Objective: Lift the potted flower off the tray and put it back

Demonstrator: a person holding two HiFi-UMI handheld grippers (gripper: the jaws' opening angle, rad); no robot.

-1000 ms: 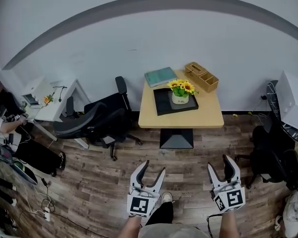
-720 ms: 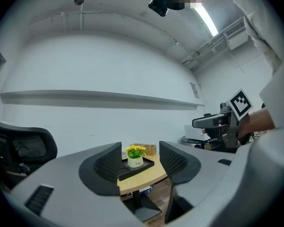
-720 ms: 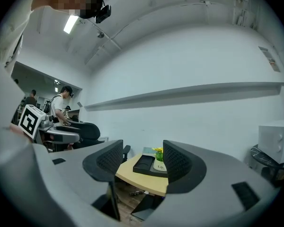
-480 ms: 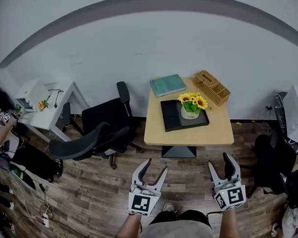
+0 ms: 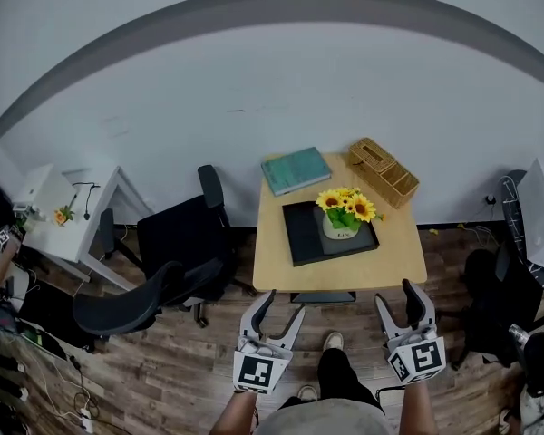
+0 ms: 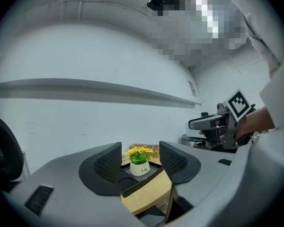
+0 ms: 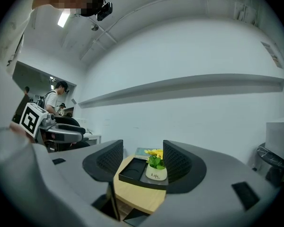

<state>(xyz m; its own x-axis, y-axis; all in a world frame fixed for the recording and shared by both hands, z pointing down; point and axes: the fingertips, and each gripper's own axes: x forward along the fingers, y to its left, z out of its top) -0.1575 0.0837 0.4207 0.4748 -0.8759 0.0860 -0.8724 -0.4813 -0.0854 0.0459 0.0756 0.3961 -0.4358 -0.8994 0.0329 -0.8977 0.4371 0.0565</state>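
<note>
As the head view shows: one table [image 5: 401, 250], one tray [image 5: 304, 236], one pot [image 5: 342, 227] on tray, one book [image 5: 296, 169], one box [image 5: 383, 172].
Right gripper view only: distant person [image 7: 52, 100].
Left gripper [image 5: 283, 303], right gripper [image 5: 396, 294]: jaws apart, empty.

Ahead of you stands a small wooden table [image 5: 403, 247] on a plank floor [image 5: 163, 370]. A teal book [image 5: 296, 169] lies at its back left corner, and a wooden compartment box [image 5: 383, 172] sits angled at its back right corner. To your left, a black office chair [image 5: 177, 238] stands just beside the table, with a second chair [image 5: 127, 302] nearer you and a white desk [image 5: 68, 216] farther left.
</note>
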